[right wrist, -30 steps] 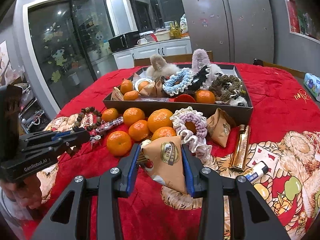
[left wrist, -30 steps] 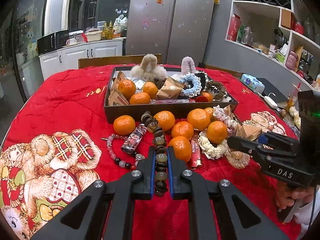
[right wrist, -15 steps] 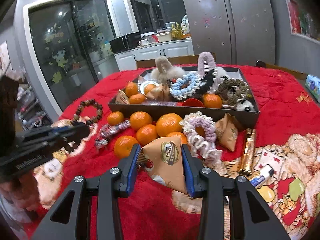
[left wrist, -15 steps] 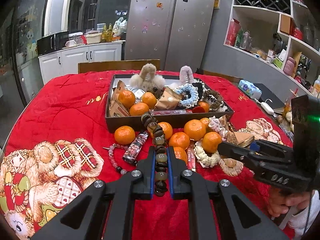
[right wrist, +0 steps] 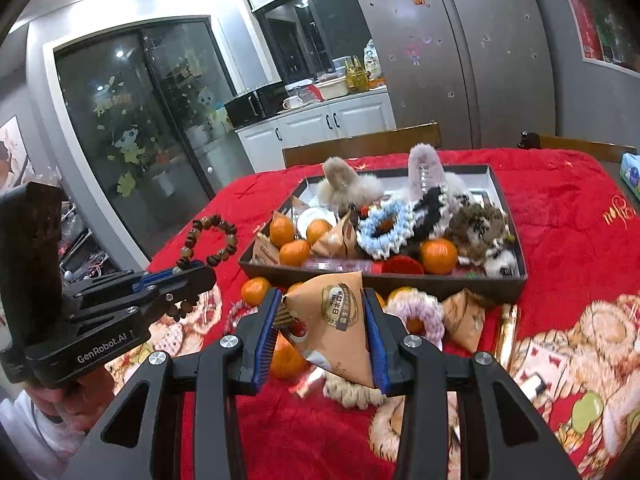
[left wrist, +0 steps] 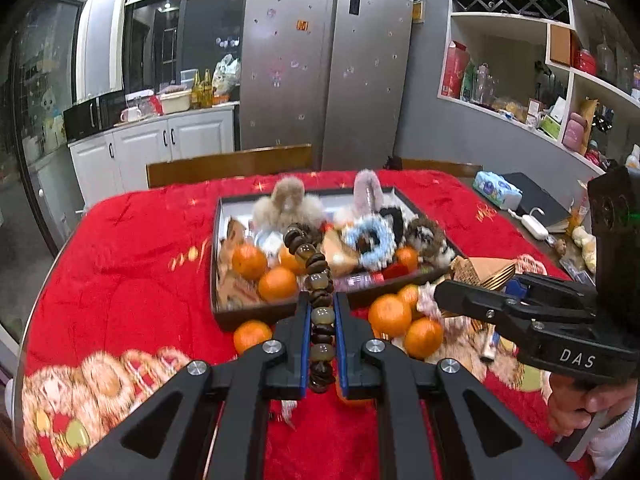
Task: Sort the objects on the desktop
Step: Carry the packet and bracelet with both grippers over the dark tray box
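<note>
My left gripper (left wrist: 321, 312) is shut on a brown bead bracelet (left wrist: 316, 268), held up above the red cloth; the bracelet's loop (right wrist: 212, 240) sticks up from that gripper (right wrist: 202, 276) in the right wrist view. My right gripper (right wrist: 322, 312) is shut on a tan triangular snack packet (right wrist: 340, 324), also lifted; it shows at the right of the left wrist view (left wrist: 442, 298) with the packet (left wrist: 484, 272). Ahead lies a dark tray (right wrist: 400, 278) (left wrist: 256, 318) holding oranges, fluffy scrunchies and packets.
Loose oranges (left wrist: 390, 314), scrunchies (right wrist: 420, 312), a second tan packet (right wrist: 464, 316) and a gold tube (right wrist: 506, 332) lie on the red tablecloth (left wrist: 132, 264) before the tray. A tissue pack (left wrist: 496, 192) sits at the right. Chair backs and a fridge stand behind.
Both grippers rose with their loads, the bracelet lifting off the cloth. The tray and table items have dropped lower and farther in both views.
</note>
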`<state>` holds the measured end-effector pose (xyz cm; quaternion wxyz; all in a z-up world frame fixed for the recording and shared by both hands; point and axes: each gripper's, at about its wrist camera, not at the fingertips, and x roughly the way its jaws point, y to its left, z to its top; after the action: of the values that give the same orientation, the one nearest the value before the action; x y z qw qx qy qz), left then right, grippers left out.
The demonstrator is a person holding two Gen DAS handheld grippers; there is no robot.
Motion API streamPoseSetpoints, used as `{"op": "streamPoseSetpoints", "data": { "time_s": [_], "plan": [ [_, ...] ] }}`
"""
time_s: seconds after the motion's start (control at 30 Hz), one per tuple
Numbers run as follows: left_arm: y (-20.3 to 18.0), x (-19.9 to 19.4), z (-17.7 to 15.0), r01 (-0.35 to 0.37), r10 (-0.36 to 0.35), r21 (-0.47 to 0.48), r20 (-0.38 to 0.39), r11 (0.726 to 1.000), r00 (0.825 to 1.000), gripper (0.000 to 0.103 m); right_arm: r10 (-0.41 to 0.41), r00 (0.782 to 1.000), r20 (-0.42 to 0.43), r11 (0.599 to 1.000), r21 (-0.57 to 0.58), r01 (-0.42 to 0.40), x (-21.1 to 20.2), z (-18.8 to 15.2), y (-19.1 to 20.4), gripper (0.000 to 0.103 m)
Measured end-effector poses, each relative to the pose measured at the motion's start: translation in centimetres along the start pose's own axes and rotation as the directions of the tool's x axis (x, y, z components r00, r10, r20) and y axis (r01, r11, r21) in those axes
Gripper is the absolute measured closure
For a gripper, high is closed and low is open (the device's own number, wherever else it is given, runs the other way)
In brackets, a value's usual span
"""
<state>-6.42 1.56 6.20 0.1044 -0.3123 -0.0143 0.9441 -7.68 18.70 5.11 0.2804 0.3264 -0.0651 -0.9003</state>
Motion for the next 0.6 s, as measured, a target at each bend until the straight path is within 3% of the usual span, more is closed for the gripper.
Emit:
{"op": "streamPoseSetpoints", "data": {
  "time_s": [0.17,0.6],
  "plan": [
    [1.3,1.0,2.6,0.012,-0.012,-0.035,-0.002,0.999,1.000,0.092,0.010,1.000,0.011,1.000,-0.008,-0.010,0.9,2.7,0.0,0.064],
    [2.5,5.8,7.6,-0.006,0.006,0.015,-0.013,1.000,1.000,0.092,0.031,1.000,0.001,0.998,0.050,-0.031,5.3,8.3,-2.2,0.064]
  ]
}}
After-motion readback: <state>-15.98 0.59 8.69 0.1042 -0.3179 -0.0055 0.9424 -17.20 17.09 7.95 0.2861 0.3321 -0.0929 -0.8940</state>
